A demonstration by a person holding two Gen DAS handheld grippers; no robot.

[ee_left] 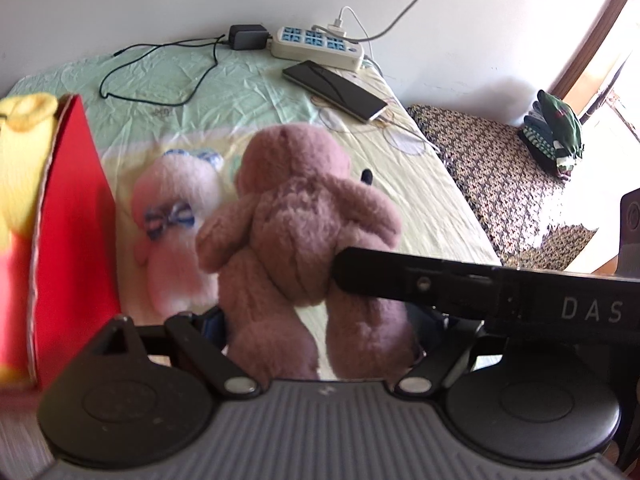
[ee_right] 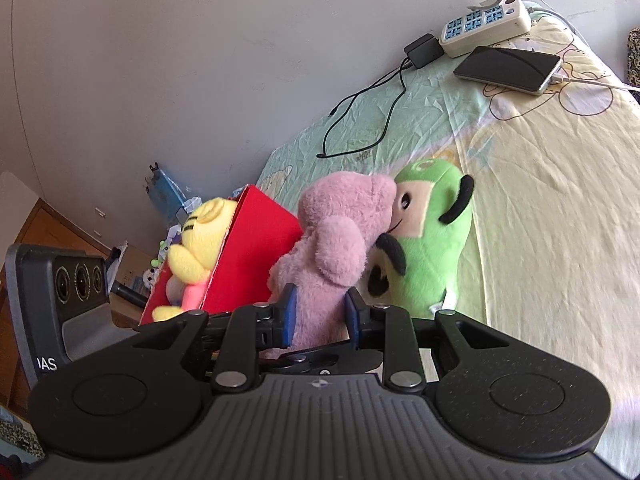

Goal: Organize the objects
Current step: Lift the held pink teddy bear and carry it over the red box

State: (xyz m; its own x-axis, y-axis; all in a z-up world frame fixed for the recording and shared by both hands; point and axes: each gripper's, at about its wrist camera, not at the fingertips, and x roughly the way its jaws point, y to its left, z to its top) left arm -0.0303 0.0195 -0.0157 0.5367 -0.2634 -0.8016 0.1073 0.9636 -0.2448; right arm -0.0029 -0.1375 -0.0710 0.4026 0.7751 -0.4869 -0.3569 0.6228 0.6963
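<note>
1. Left wrist view: the dusty-pink plush bear [ee_left: 296, 208] hangs upright with its back to the camera, above the pale green and yellow bed sheet [ee_left: 420, 200].
   - Its legs dangle between the widely spread jaws of the left gripper [ee_left: 318, 324]. Those jaws are open, and whether the pads brush the legs cannot be made out.
   - A black finger of the other gripper presses into the bear's rump from the right, so the lift seems to come from there.
2. Same view, surroundings:
   - The red cardboard box [ee_left: 76, 208] stands close on the left with a yellow plush toy [ee_left: 24, 148] already in it. It is probably where the bear is headed.
   - A pale pink plush with a blue checked bow [ee_left: 176, 208] lies on the bed just behind the bear, between it and the box. It still waits to be sorted.
   - A white power strip [ee_left: 316, 46], a black charger [ee_left: 248, 37] and a dark phone [ee_left: 336, 90] lie well apart by the wall, clear of the route.
3. Right wrist view: the right gripper [ee_right: 320, 314] has its blue-padded jaws closed on the bear's lower body, which keeps the bear upright.
   - The bear's head touches a green plush with black ears [ee_right: 432, 240] lying on the bed behind it.
   - The box's near wall sits just left of the bear and is likely the thing to clear on the way in.
</note>
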